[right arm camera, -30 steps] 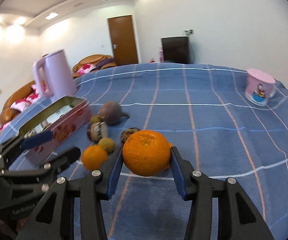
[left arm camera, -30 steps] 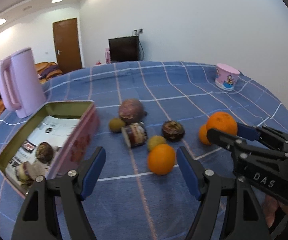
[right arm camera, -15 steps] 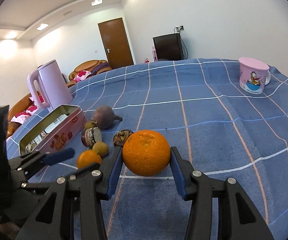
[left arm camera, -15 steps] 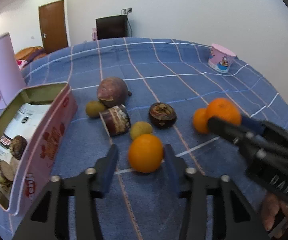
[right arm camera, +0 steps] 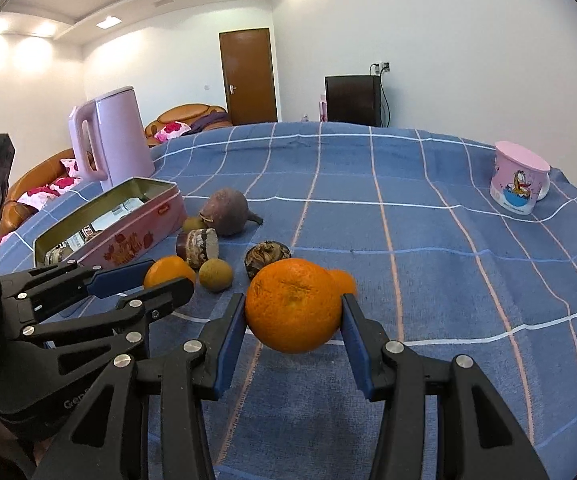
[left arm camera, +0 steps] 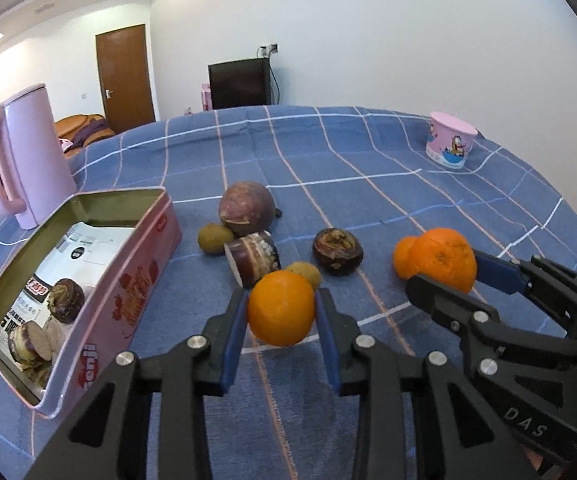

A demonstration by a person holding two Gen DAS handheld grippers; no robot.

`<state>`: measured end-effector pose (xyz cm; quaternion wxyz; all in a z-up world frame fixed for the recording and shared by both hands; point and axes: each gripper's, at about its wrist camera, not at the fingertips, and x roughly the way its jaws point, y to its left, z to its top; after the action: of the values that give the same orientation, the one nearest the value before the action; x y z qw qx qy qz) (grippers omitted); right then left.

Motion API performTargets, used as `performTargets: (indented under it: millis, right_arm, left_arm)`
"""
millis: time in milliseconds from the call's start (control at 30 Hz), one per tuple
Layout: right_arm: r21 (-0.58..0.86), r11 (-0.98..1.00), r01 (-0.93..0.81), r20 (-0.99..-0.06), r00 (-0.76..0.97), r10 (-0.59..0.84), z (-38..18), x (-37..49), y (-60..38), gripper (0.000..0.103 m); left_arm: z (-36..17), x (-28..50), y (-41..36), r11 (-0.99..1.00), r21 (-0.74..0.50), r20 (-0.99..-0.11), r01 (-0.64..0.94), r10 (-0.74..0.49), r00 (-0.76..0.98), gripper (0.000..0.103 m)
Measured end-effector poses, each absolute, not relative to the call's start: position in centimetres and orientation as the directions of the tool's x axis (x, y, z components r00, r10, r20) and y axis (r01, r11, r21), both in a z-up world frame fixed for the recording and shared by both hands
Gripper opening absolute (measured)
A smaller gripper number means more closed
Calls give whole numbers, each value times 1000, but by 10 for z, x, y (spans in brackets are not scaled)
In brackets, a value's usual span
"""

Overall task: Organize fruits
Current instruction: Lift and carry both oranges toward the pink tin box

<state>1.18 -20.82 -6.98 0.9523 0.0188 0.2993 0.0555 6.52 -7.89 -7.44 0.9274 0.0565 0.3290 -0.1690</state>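
Left hand-held gripper (left arm camera: 281, 312), jaws just closing in, now pinches a small round orange (left arm camera: 281, 307) by its sides, low over the blue checked cloth on the counter (left arm camera: 368, 184). Right hand-held gripper (right arm camera: 293, 316) clamps the bigger orange (right arm camera: 293, 306) likewise, probably both bound for the open pink tin box (left arm camera: 144, 280) at left.

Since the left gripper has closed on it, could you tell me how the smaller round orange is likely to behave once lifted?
The smaller round orange is a smooth ball, so it would probably roll if released on the blue checked cloth. The left gripper has just been closing, pads flat against its sides; it looks firm. Only two narrow contacts show, so it might pivot.
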Motion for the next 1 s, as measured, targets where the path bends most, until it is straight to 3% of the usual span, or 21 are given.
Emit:
performTargets:
  millis: [1000]
  right_arm:
    - [55,991,-123,-434,891,134,-59,-11,-205,49]
  left_arm:
    - [-63,44,-63,960,-17,-502,281,-251,828,36]
